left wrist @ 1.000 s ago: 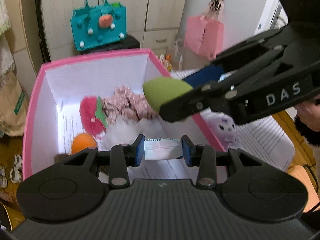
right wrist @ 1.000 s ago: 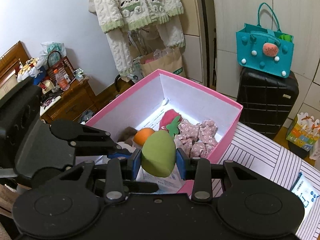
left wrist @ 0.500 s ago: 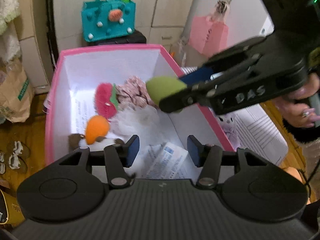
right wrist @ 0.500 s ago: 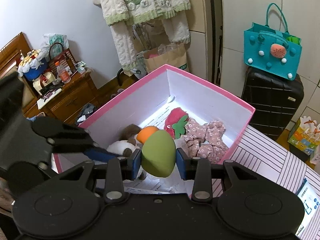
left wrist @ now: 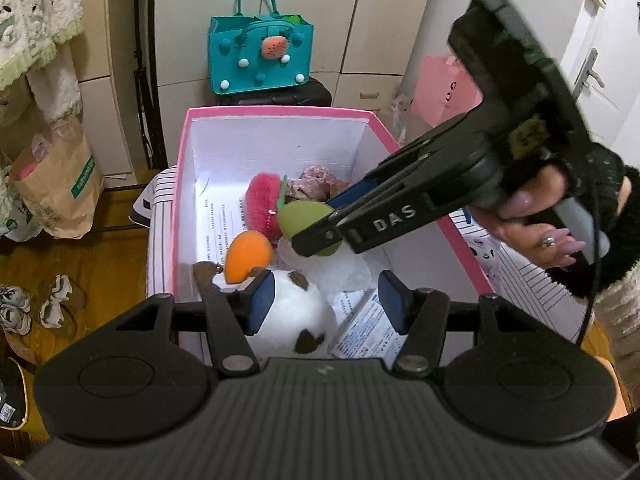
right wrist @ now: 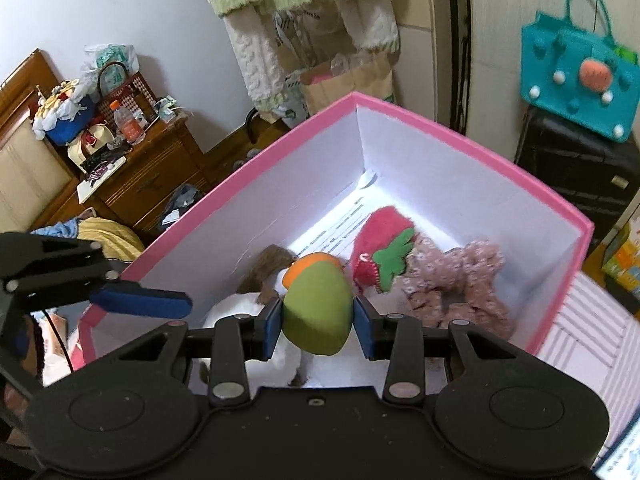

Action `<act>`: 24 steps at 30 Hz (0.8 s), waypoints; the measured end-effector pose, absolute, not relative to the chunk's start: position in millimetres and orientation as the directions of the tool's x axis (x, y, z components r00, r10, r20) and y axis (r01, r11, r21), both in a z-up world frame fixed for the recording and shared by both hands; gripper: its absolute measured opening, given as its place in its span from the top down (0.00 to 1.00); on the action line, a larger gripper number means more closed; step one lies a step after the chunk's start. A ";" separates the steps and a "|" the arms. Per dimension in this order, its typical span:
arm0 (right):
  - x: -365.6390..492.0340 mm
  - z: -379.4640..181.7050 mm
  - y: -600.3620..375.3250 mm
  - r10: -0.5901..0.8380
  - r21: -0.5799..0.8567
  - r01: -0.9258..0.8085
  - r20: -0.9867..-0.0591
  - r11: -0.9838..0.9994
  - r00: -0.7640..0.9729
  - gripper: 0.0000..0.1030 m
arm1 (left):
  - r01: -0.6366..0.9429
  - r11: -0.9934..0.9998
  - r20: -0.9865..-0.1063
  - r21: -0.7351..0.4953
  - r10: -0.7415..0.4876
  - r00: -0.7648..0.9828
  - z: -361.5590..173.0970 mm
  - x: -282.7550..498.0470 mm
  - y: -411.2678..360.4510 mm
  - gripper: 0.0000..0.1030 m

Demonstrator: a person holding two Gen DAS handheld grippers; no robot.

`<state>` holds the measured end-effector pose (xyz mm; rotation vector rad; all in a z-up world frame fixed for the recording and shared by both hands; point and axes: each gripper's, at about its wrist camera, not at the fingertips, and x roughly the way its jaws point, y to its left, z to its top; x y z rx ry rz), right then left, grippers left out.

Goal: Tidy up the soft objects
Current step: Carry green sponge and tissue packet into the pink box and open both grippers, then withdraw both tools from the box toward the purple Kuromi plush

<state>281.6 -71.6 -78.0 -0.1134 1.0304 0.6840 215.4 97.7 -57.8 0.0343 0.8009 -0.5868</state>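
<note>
A pink box [left wrist: 280, 112] with white walls holds a red strawberry plush [left wrist: 260, 204], a floral cloth [left wrist: 316, 178], an orange sponge [left wrist: 248, 254], a white plush with brown patches [left wrist: 296, 312] and a white paper packet [left wrist: 368, 332]. My right gripper [right wrist: 318, 316] is shut on a green egg-shaped sponge [right wrist: 316, 312] low inside the box [right wrist: 460, 130], above the white plush; its jaws are just starting to open. My left gripper [left wrist: 326, 296] hovers at the box's near edge. Its jaws are opening with nothing pressed between them.
A teal felt bag [left wrist: 260, 52] sits on a black suitcase [right wrist: 576, 160] behind the box. A paper bag [left wrist: 52, 188] and shoes [left wrist: 24, 308] are on the floor at left. A wooden cabinet [right wrist: 140, 176] stands beyond. Striped bedding [right wrist: 580, 340] lies under the box.
The left gripper let go of the white packet, which now lies in the box, and its jaws spread and drew back. The right gripper sank into the box with the green sponge.
</note>
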 end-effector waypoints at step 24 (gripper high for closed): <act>190.9 -12.7 -107.7 0.470 0.118 -0.569 -0.710 0.814 0.525 0.47 | 0.491 0.861 -0.668 -0.134 -0.444 0.598 -32.3 181.8 101.7 0.41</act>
